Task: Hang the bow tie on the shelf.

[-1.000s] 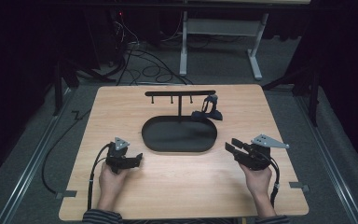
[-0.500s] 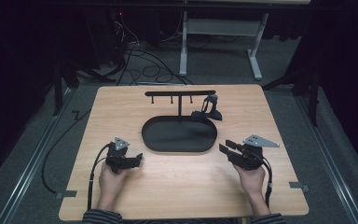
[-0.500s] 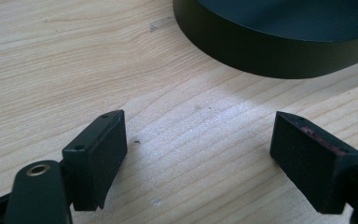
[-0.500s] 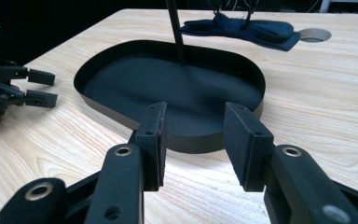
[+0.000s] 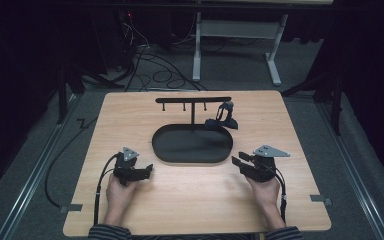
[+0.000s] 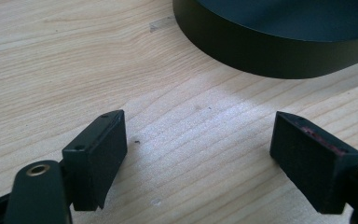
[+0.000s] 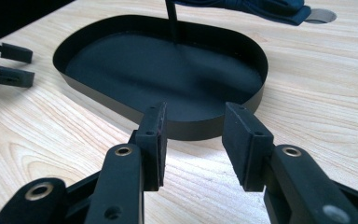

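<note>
While both my hands rest on the wooden table (image 5: 180, 200) in the lower half of the high view, I work across it from the left. At lower left of that frame my left gripper (image 5: 147, 170) lies low over the wood, aimed toward the centre; in the left gripper view its jaws stand wide apart with bare table grain between them and nothing held, and the curved wall of the black oval tray (image 6: 270, 56) crosses the upper right of that frame, apart from the pads. In the middle of the high view the tray (image 5: 192, 157) sits flat on the table, and from its far side a thin post rises to a black T-shaped rack (image 5: 192, 100) with small pegs hanging under its bar. Just right of the post, at the tray's far right rim, lies a small dark blue object (image 5: 222, 120) that I cannot identify. At lower right of the high view my right gripper (image 5: 237, 162) points at the tray's near right end; in the right gripper view its jaws are partly open, empty, with the tray's rim (image 7: 191, 128) just beyond their tips, not touching.
</note>
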`<move>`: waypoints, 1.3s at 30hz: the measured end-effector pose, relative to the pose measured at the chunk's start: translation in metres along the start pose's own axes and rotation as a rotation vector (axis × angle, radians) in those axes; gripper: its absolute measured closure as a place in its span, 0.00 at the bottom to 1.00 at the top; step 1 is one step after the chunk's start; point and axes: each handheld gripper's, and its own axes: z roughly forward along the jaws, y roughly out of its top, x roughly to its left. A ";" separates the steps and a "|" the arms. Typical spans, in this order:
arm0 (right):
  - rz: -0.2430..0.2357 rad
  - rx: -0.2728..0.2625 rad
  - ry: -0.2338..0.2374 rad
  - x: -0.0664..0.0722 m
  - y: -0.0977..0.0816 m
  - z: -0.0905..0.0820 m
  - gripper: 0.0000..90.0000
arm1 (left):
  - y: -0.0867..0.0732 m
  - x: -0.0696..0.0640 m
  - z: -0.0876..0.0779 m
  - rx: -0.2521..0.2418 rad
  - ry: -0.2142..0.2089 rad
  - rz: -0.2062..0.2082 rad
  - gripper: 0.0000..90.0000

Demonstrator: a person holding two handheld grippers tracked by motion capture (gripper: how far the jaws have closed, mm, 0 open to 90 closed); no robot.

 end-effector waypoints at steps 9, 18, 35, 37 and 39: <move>-0.007 0.027 -0.015 -0.001 -0.002 0.010 0.69 | 0.000 0.000 0.000 0.000 0.000 0.000 0.21; -0.008 0.061 -0.033 -0.003 -0.007 0.020 0.69 | 0.000 0.000 0.000 0.000 0.000 0.000 0.21; -0.022 0.105 -0.087 -0.007 -0.014 0.032 0.70 | 0.000 0.000 0.000 -0.001 0.000 -0.001 0.21; -0.025 0.107 -0.095 -0.006 -0.015 0.033 0.70 | 0.000 0.000 0.000 0.000 0.000 -0.001 0.21; -0.035 0.113 -0.105 -0.006 -0.015 0.034 0.69 | 0.000 0.000 0.000 0.000 0.000 -0.001 0.21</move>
